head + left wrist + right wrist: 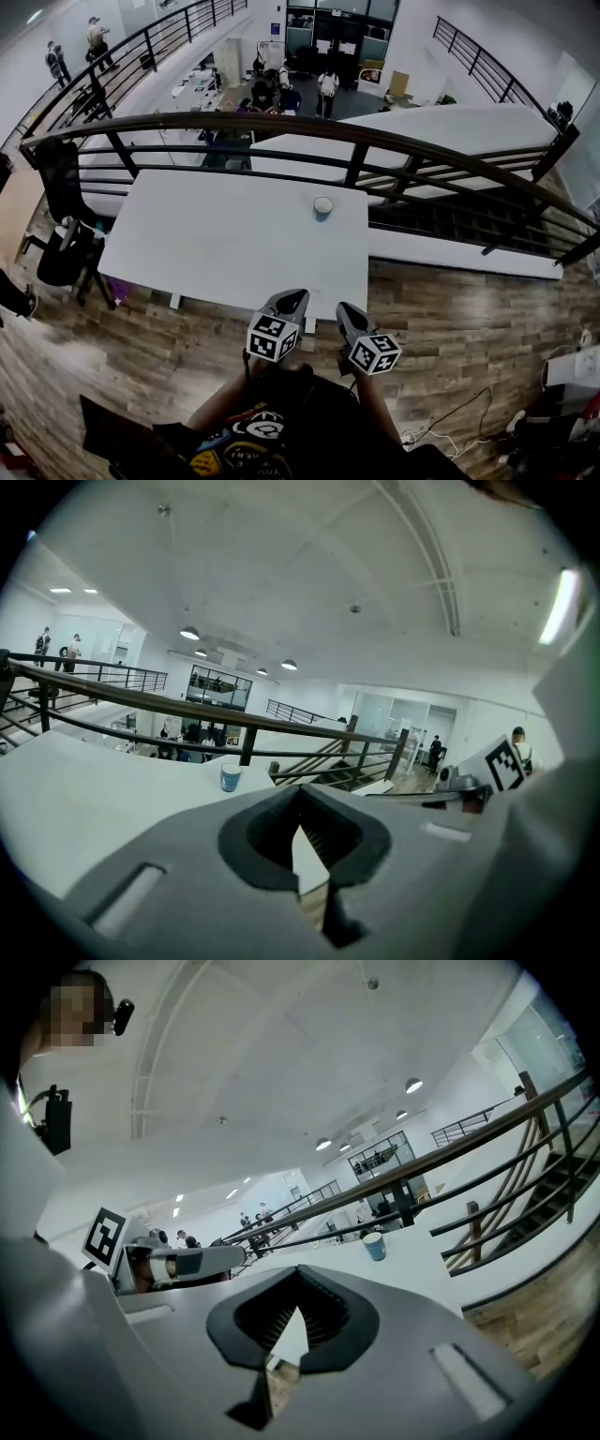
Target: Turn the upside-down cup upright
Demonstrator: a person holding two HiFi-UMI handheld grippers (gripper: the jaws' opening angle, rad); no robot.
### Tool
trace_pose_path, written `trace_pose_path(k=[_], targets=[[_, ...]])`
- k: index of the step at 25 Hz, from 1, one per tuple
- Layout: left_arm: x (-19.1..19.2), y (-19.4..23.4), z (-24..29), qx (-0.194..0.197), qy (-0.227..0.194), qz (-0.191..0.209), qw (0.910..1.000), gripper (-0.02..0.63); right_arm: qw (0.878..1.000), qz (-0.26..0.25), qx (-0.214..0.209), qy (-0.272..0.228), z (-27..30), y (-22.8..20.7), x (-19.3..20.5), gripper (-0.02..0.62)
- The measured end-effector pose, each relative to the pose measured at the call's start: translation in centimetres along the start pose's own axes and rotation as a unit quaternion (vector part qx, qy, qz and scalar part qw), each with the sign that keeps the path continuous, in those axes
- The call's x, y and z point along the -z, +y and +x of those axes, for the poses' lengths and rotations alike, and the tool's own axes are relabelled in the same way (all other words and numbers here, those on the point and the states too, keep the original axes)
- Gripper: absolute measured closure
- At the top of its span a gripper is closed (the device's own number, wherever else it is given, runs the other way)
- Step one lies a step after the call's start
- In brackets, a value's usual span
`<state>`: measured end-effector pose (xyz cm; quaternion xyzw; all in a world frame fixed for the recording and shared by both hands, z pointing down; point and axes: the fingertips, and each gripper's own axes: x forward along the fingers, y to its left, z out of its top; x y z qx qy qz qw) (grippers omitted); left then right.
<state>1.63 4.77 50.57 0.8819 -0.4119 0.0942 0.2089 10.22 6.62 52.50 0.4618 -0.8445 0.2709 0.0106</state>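
A small blue-and-white cup (322, 207) stands alone near the far right edge of the white table (216, 244). It is small in the left gripper view (231, 777) and in the right gripper view (375, 1246), too small to tell which way up. My left gripper (298, 296) and right gripper (343, 309) hover side by side over the table's near edge, well short of the cup. Both are shut with nothing between the jaws. Each gripper view shows its own gripper shut, the left (300, 797) and the right (298, 1277), with the other gripper alongside.
A dark metal railing (309, 131) runs just beyond the table's far edge, above a lower floor with people. Black office chairs (64, 246) stand at the table's left end. Wood flooring (450, 319) lies to the right, with cables (469, 412) near the bottom right.
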Motion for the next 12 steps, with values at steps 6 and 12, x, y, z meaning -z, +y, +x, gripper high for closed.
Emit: trace_pose_path(k=[6, 12], targets=[[1.0, 1.0, -1.4, -0.005, 0.004, -0.034, 0.9994, 0.601, 1.000, -0.013, 0.009, 0.005, -0.4, 0.5, 0.6, 0.598], [2.5, -0.5, -1.6, 0.014, 0.026, -0.003, 0.9995, 0.601, 1.000, -0.011, 0.001, 0.013, -0.4, 1.4, 1.7, 0.599]])
